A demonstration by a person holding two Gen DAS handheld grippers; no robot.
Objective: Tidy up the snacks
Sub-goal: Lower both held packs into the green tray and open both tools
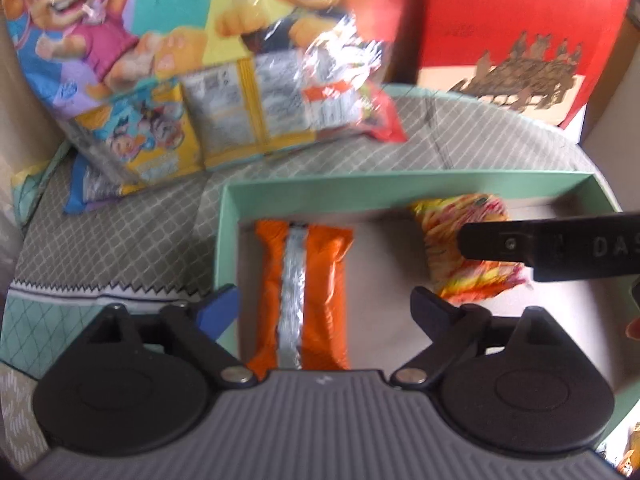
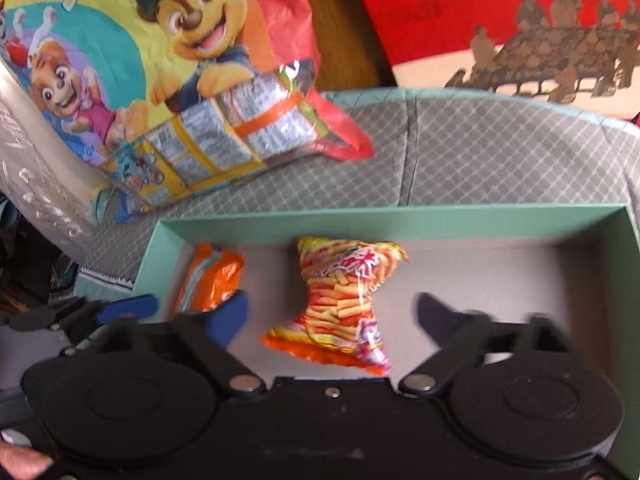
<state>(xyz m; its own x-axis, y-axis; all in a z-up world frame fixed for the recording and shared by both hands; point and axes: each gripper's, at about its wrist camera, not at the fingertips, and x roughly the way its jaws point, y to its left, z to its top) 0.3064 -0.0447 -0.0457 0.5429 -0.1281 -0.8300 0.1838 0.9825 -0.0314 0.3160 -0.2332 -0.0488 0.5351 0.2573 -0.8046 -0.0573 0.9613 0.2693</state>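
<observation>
Inside the shallow green box, two snacks lie apart on its pale floor: an orange packet with a silver seam toward nine o'clock, and a striped yellow-red snack bag toward three o'clock. Over the orange packet hangs the left gripper, jaws spread wide, the packet lying loose between them and untouched. Over the snack bag hangs the right gripper, jaws likewise spread, pinching nothing. At eleven o'clock beyond the box, a big cartoon-puppy bag rests on the grey diamond-patterned cushion. At one o'clock stands a red printed box.
</observation>
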